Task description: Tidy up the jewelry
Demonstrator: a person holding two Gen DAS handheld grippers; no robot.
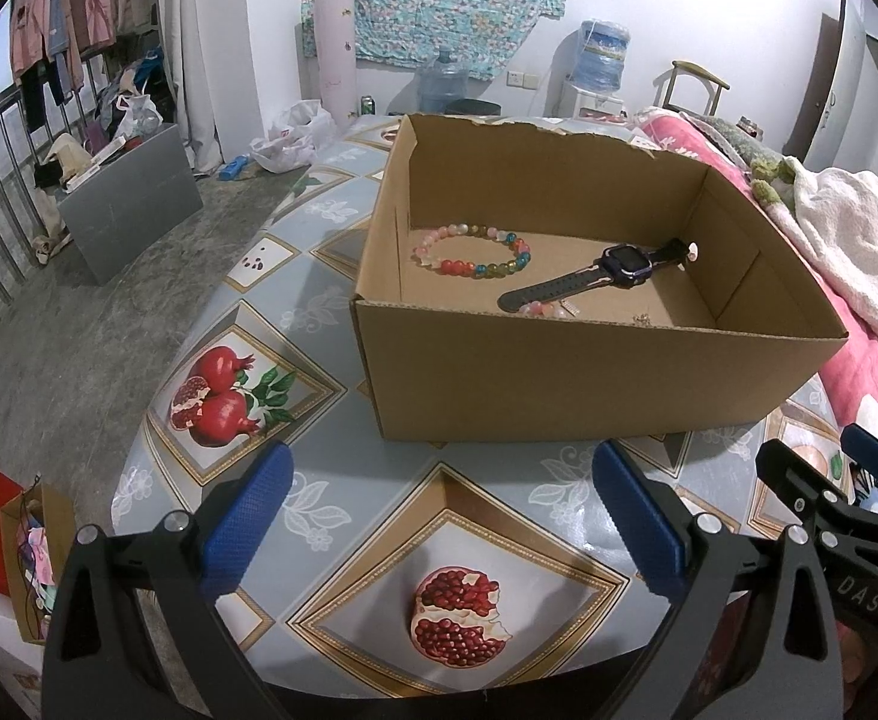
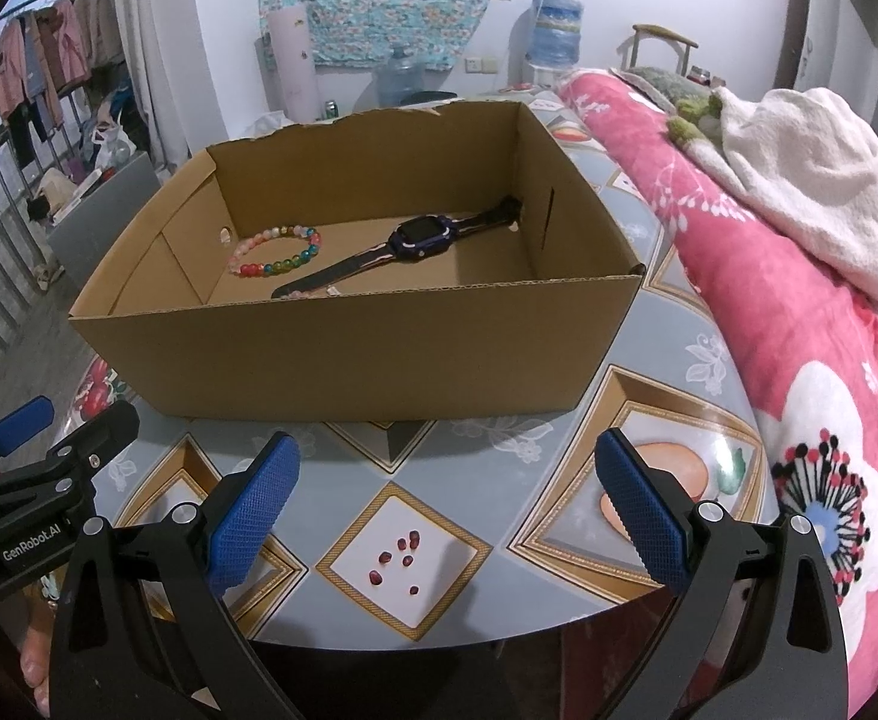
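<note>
- Jaws of the left gripper (image 1: 442, 516) and right gripper (image 2: 448, 507) stand wide apart, empty, level above the counter (image 2: 439, 468).
- Both aim at the cardboard box (image 2: 343, 348).
- Inside — watch (image 2: 421, 238), long axis diagonal; beaded bracelet (image 2: 277, 253) flat beside it.

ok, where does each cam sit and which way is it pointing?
Left wrist: on the left gripper, low over the table, facing the cardboard box; its own open fingers show, with the right gripper at the right edge.
Right wrist: on the right gripper, facing the same box; open fingers show, left gripper at the left edge.
Shared: the box, beaded bracelet, watch.
</note>
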